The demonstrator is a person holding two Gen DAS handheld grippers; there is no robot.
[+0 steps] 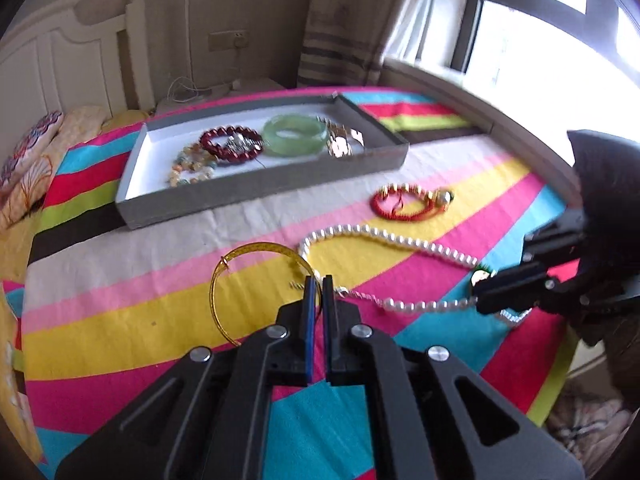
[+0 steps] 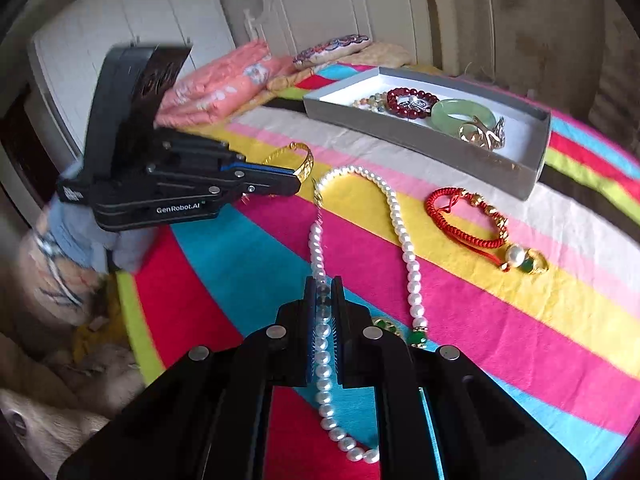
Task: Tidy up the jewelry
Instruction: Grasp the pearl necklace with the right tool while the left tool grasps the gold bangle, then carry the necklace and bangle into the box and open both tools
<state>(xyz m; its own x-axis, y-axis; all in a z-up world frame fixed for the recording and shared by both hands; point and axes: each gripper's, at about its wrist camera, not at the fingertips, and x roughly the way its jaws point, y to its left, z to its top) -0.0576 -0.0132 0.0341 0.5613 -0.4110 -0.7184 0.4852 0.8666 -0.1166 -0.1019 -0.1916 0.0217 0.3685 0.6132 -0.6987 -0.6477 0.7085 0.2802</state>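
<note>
The left gripper (image 1: 318, 280) pinches the thin gold open bangle (image 1: 256, 276), which curves off to its left above the striped bedspread (image 1: 120, 320). The right gripper (image 2: 323, 282) is clamped on the long white pearl necklace (image 2: 394, 208), glossy round beads looping ahead of its tips. Farther ahead sits the grey tray (image 2: 432, 144).

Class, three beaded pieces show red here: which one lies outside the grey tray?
The red cord bracelet with gold beads lies on the striped bedspread, beside the pearl necklace. The dark red bead bracelet sits inside the grey tray.
</note>
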